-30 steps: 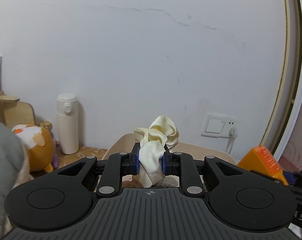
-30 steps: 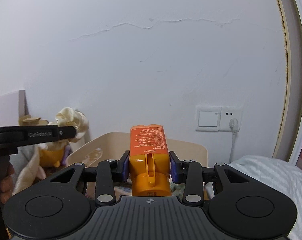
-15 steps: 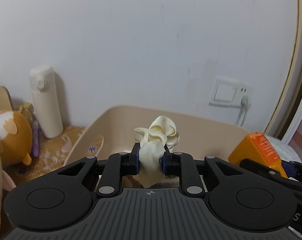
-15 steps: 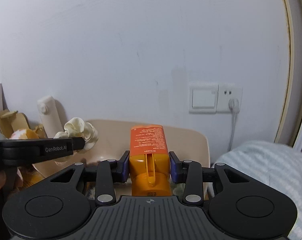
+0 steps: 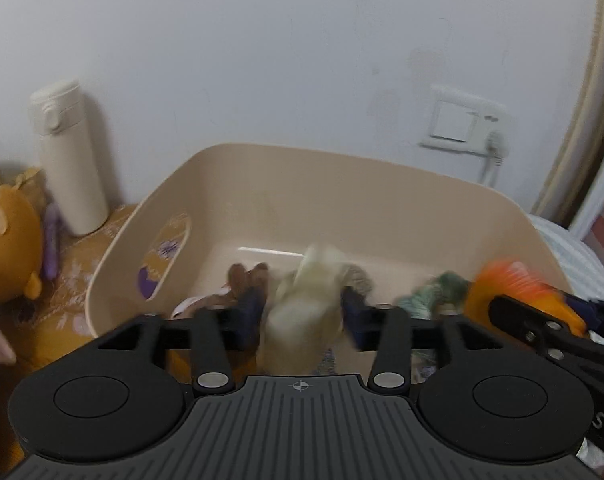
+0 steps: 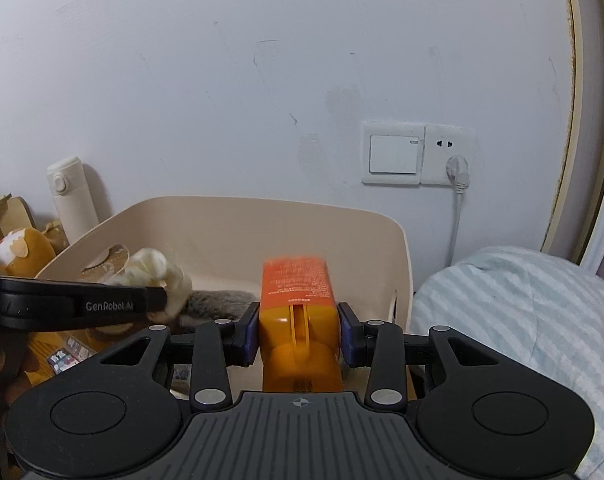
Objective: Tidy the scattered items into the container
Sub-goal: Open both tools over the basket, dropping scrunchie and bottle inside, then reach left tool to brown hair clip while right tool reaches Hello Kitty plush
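A beige plastic bin (image 5: 342,184) stands against the wall, and both grippers hang over its near edge. My left gripper (image 5: 304,312) has its jaws opening. The cream scrunchie (image 5: 298,320) is a blur between the spread pads, touching neither and dropping into the bin. My right gripper (image 6: 298,336) is opening too. The orange bottle (image 6: 298,320) is still between its blue pads with thin gaps at both sides, its top blurred. In the right wrist view the left gripper's finger (image 6: 82,304) crosses the lower left with the scrunchie (image 6: 154,268) beyond it. The orange bottle (image 5: 510,288) also shows at the right of the left wrist view.
Inside the bin lie a brown item (image 5: 246,276), a grey fuzzy item (image 6: 218,300) and a green item (image 5: 442,288). Left of the bin stand a white flask (image 5: 68,156) and an orange plush toy (image 5: 6,248). Striped bedding (image 6: 522,320) lies on the right, below a wall socket (image 6: 418,152).
Both grippers sank and tipped down over the bin. The left jaws spread wide and let go of the scrunchie. The right jaws eased off the orange bottle.
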Motion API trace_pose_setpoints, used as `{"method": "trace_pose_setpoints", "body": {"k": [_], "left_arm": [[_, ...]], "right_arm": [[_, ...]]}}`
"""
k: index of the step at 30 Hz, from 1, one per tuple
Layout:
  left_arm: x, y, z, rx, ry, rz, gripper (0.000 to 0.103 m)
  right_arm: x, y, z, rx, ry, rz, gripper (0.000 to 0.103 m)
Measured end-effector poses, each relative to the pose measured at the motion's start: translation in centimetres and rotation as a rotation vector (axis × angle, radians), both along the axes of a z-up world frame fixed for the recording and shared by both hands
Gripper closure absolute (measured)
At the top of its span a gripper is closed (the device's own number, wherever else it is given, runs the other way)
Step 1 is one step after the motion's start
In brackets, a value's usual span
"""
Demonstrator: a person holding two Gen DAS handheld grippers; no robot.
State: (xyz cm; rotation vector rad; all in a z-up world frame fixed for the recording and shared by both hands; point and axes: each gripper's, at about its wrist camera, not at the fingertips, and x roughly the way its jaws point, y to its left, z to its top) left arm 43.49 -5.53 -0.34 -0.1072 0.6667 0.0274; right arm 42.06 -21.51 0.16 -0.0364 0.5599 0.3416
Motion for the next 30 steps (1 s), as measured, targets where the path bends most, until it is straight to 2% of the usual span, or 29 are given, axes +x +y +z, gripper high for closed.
{"method": "trace_pose_setpoints", "body": {"k": [1, 6, 10, 16, 21, 25, 30], "left_arm": [[-0.3, 0.0, 0.3, 0.000, -0.015, 0.008, 0.025], [-2.1, -0.3, 1.7, 0.022, -0.085, 0.001, 0.021], [-4.5, -0.1, 2.8, 0.055, -0.121, -0.004, 0.019], [-9.2, 1.0, 3.6, 0.083, -0.072, -0.064, 0.019], [-14.6, 3.3, 3.4, 0.043, -0.076, -0.035, 0.019], [-18.6, 5.6, 2.6, 0.012, -0.067, 0.027, 0.018], [-22.4, 7.9, 0.8, 0.039, -0.026, 0.127, 0.018]], "right_arm": [[-0.1, 0.0, 0.2, 0.002, -0.004, 0.005, 0.057], [-1.7, -0.3, 1.5, 0.014, -0.050, 0.023, 0.036], [-4.1, -1.0, 2.8, 0.028, -0.098, 0.024, 0.027], [-8.6, -2.4, 4.4, 0.052, -0.145, 0.031, 0.015], [-12.4, -3.0, 4.8, 0.047, -0.169, 0.048, 0.002], [-15.4, -3.8, 4.1, 0.055, -0.160, 0.042, 0.000], [-17.5, -4.2, 2.3, 0.031, -0.113, 0.046, 0.000]]}}
